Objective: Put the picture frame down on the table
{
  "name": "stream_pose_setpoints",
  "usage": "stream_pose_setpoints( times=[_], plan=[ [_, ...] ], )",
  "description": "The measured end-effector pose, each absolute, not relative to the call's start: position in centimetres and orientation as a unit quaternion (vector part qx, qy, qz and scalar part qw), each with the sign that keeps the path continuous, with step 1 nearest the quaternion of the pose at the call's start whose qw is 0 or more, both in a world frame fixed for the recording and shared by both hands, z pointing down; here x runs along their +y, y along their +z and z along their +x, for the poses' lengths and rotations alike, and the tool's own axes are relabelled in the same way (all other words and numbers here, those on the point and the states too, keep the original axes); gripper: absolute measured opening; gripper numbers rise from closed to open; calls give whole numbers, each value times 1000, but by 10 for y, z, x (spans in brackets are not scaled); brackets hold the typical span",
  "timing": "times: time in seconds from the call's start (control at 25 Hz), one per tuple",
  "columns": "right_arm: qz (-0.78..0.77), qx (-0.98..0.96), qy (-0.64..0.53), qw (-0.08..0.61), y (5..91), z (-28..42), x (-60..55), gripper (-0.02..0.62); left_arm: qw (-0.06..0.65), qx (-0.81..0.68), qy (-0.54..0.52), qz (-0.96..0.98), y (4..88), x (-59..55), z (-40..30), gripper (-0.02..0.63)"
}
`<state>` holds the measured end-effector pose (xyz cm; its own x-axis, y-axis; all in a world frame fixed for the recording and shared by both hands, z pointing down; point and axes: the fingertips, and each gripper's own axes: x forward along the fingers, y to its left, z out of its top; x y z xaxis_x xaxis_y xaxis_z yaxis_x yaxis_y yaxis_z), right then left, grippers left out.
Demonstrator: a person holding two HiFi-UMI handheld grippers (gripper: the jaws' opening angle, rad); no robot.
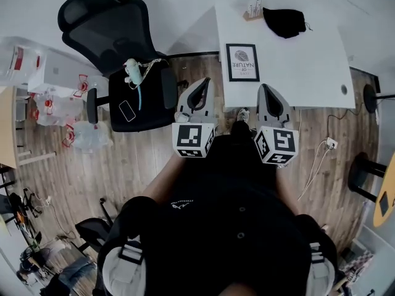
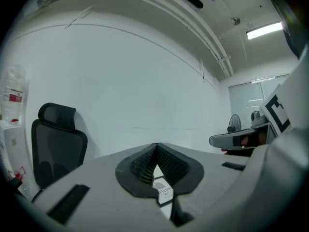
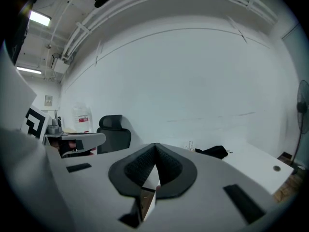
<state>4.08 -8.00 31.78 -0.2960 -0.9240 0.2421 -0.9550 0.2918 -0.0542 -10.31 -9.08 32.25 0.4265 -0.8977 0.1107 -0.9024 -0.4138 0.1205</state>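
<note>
A: Any writing you can read?
B: The frame (image 1: 242,62) shows a leaf over the word NATURE; the smaller line above that is too fine for me. In my left gripper view the same print peeks through the gap under my tips. The cubes (image 1: 193,139) carry only black-and-white squares. The bags (image 1: 55,100) at far left have red print I can't read.
A: Where's the frame, and what are your fingers doing?
B: It lies flat on the table (image 1: 308,66), near the front edge, towards the left corner. My left gripper (image 1: 205,80) shows between the chair (image 1: 117,48) and that corner, and my right gripper (image 1: 261,86) shows at the front edge. Both are clenched tip to tip on nothing, and neither touches the frame.
A: Room to move?
B: There's bare white top right of the frame, and behind it up to a black cloth (image 1: 284,21). The chair stands just beside the table's left edge, a phone (image 1: 127,110) on its seat. A cable (image 1: 316,162) trails over the floor (image 1: 142,159) at right.
A: What's unclear?
B: A small thing at the far edge by the cloth, and my body hides the floor beneath me
</note>
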Motion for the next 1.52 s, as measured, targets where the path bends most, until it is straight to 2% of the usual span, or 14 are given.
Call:
stream_pose_setpoints(
  times=[0.48,0.96,1.2,1.52],
  plan=[
    [596,-801,40,30,253,56,-103,-2,-1,-529,-40,848,242,-117,-91,6],
    [611,-791,-13,-23,185,77,-111,-2,-22,-504,-85,859,174,-134,-82,6],
    [618,-785,-9,-31,181,82,-109,-2,-38,-505,-74,859,173,-132,-81,6],
    [609,-793,8,-23,199,70,-101,-2,-17,-506,-49,861,204,-119,-75,6]
  ],
)
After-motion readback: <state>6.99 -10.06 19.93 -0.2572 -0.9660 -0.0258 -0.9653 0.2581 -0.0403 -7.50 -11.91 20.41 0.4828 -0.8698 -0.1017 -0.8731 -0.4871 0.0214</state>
